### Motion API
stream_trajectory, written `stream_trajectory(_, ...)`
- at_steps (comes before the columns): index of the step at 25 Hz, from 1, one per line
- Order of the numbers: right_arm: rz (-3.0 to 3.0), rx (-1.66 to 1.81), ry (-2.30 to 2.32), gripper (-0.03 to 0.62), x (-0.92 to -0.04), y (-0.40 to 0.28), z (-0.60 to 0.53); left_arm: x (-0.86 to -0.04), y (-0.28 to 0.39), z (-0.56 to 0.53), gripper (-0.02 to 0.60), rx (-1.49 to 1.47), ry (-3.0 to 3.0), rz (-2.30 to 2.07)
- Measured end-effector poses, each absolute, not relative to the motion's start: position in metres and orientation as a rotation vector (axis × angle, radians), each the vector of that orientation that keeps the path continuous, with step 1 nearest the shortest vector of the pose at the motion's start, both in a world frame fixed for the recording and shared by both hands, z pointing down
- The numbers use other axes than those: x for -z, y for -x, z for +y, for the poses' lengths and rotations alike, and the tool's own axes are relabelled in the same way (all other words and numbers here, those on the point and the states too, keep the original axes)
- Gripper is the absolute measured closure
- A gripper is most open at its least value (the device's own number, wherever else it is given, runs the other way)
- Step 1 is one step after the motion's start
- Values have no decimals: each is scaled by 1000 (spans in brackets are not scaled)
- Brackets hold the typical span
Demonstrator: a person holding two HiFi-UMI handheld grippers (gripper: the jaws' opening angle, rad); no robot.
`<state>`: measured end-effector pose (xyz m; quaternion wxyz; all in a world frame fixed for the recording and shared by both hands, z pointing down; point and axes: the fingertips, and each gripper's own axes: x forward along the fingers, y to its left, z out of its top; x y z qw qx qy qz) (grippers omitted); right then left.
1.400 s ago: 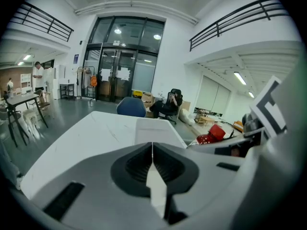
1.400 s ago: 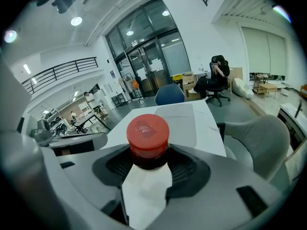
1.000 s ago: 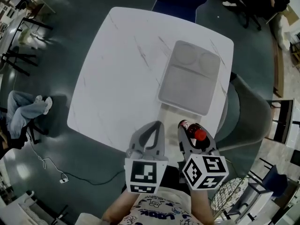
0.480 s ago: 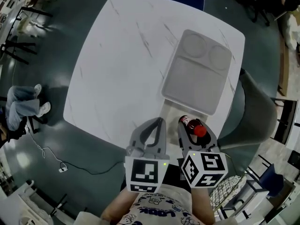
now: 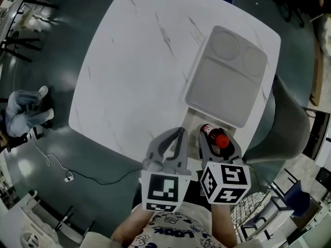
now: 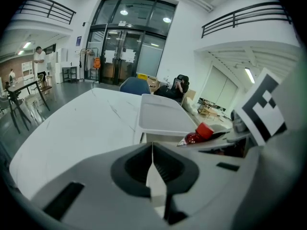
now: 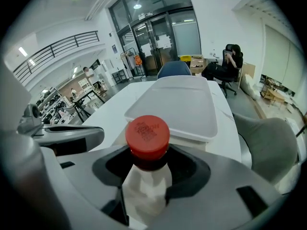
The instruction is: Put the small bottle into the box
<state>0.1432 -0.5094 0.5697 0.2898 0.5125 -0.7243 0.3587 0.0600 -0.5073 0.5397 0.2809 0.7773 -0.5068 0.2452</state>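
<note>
A small dark bottle (image 5: pixel 219 139) with a red cap (image 7: pixel 147 135) is clamped at the neck by my right gripper (image 5: pixel 216 137), held just off the table's near edge. The white box (image 5: pixel 227 76) lies ahead of it on the right side of the white marble table (image 5: pixel 134 71); its top shows two round hollows and one rectangular one. In the right gripper view the box (image 7: pixel 177 104) lies straight beyond the cap. My left gripper (image 5: pixel 177 136) hangs beside the right one, its jaws pressed together on nothing (image 6: pixel 152 150). The left gripper view shows the bottle (image 6: pixel 197 134) at its right.
A grey chair (image 5: pixel 282 133) stands off the table's right corner. A person's legs (image 5: pixel 20 112) and a floor cable (image 5: pixel 51 164) are at the left. Another person sits on a chair (image 7: pixel 232 56) beyond the table's far end, near a blue chair (image 7: pixel 173 69).
Both grippers have moved forward, so the box's near edge is now closer to the bottle. The bottle stays clamped in the right gripper; the left stays shut.
</note>
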Motion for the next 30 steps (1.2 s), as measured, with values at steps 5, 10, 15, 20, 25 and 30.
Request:
stream_trajectory(5,-1893,-956,-1343,367,-580,-141,-508,-542,-58,-508,561,-653,-2079,-1357)
stream_trajectory(10,-1869,-951,-1333,367,-585,-140,-507,-545,-55,-505,561,-654,-2068,-1361)
stream_trajectory(15,-1841,-935,-1322,367,-590,-141,-508,-547,-53,-503,561,-651,-2053,-1367)
stream_trajectory(20,-1858,-925,-1326,365,-588,-137,-508,-547,-52,-502,561,-643,-2051,-1372)
stream_trajectory(25,-1869,-922,-1349,365,-582,-139,-507,-542,-50,-502,561,-628,-2053,-1386)
stream_trajectory(30,-1874,-915,-1386,365,-568,-143,-498,-528,-50,-498,561,-594,-2046,-1403)
